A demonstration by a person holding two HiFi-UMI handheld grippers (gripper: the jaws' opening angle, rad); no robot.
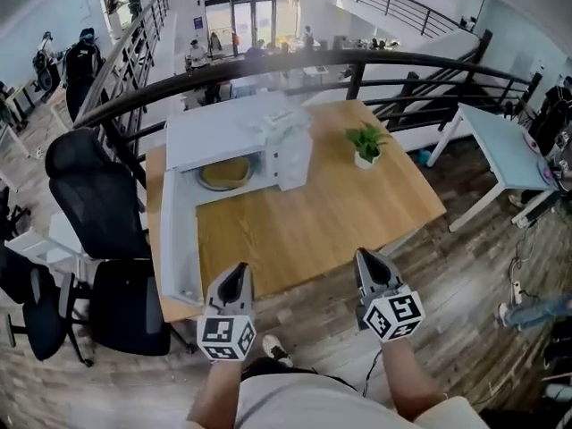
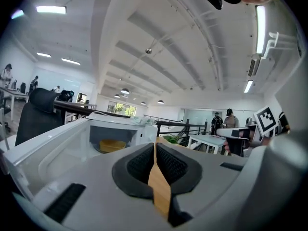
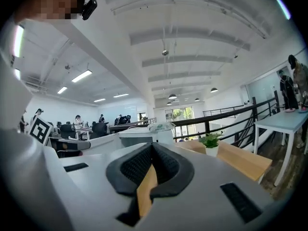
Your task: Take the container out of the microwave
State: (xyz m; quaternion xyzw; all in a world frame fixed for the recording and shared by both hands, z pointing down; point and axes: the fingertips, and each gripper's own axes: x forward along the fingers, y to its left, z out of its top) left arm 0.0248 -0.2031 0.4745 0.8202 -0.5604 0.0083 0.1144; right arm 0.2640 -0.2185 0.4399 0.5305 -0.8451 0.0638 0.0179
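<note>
A white microwave (image 1: pixel 234 130) stands at the back left of the wooden table (image 1: pixel 322 213), its door (image 1: pixel 179 239) swung wide open toward me. A shallow yellow container (image 1: pixel 223 172) sits inside the cavity and also shows as the container (image 2: pixel 113 145) in the left gripper view. My left gripper (image 1: pixel 237 277) hovers over the table's near edge, beside the open door, jaws shut and empty. My right gripper (image 1: pixel 369 262) is level with it further right, also shut on nothing. Both point at the microwave from well short of it.
A small potted plant (image 1: pixel 366 143) stands to the right of the microwave. Black office chairs (image 1: pixel 89 195) crowd the table's left side. A dark railing (image 1: pixel 384 65) runs behind the table, and a white desk (image 1: pixel 505 146) stands to the right.
</note>
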